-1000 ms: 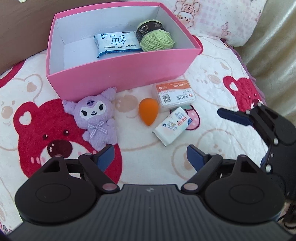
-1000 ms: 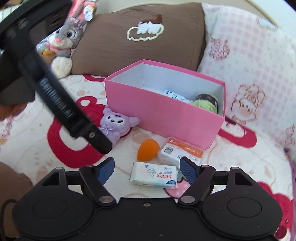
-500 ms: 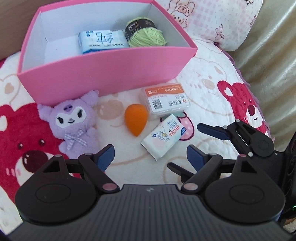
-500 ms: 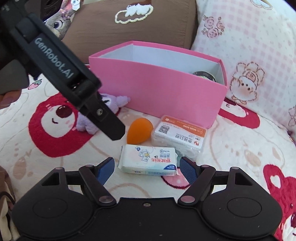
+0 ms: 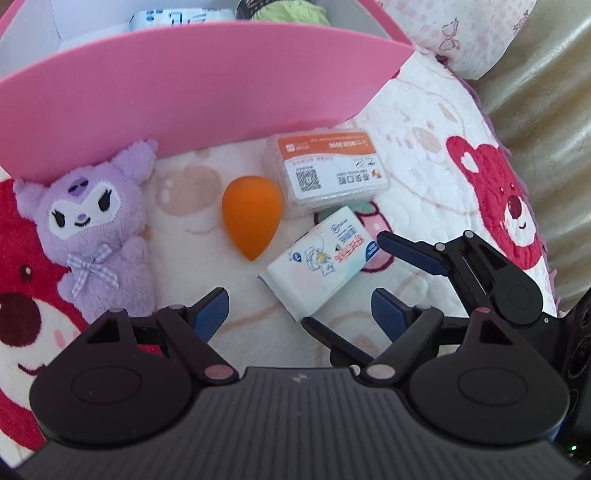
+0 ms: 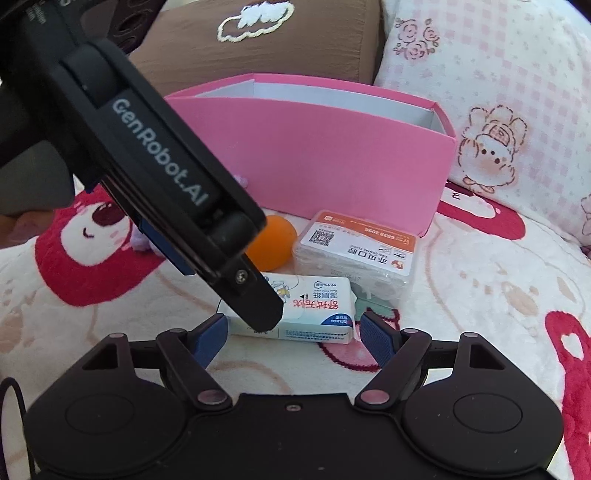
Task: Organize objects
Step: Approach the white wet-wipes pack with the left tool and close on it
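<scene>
Yarn [image 5: 291, 9] and one packet [image 5: 181, 16] are lying inside the pink box [image 5: 184, 88]; before it, plush toy [image 5: 88, 225], sponge [image 5: 251, 214], card box [image 5: 328, 170] and wipes [image 5: 321, 258] are waiting. Both grippers, left [image 5: 297, 308] and right [image 6: 290, 330], are holding their jaws released.

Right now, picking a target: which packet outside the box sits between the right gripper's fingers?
The white wet-wipes pack, with the cartoon print; the orange-labelled clear case lies farther off, near the pink box.

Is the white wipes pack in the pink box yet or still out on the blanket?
Out: the wipes pack lies flat on the blanket before the pink box, between the open right hand-held gripper fingers.
</scene>
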`<state>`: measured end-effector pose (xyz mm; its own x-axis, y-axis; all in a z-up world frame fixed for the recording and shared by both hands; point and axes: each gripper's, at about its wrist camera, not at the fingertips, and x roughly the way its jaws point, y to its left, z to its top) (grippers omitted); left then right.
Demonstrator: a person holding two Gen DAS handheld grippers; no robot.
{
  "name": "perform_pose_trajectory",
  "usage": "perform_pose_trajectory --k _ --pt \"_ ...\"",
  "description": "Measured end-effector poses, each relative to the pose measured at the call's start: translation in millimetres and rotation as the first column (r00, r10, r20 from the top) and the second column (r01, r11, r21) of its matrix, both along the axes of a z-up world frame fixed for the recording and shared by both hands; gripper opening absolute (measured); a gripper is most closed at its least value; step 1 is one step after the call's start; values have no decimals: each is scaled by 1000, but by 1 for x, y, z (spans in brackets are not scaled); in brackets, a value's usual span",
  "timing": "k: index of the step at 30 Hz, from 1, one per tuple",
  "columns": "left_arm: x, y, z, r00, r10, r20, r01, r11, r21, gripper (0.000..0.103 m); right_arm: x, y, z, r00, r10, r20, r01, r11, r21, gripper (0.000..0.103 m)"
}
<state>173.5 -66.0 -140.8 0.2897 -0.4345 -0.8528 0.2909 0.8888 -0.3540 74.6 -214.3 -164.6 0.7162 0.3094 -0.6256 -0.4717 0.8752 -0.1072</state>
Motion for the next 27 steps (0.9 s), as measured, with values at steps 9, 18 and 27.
perform_pose_trajectory --k 9,18,27 --pt "10 7 -9 998 47 -34 -49 997 -61 65 5 0 -6 1000 3 -21 -3 1000 18 87" --pt "14 5 -14 996 57 -68 -64 993 -100 40 9 1 -10 999 0 -44 1 1000 29 89" --pt "15 8 -17 993 75 -88 -85 990 -114 37 14 0 -6 992 -2 -127 12 997 72 93"
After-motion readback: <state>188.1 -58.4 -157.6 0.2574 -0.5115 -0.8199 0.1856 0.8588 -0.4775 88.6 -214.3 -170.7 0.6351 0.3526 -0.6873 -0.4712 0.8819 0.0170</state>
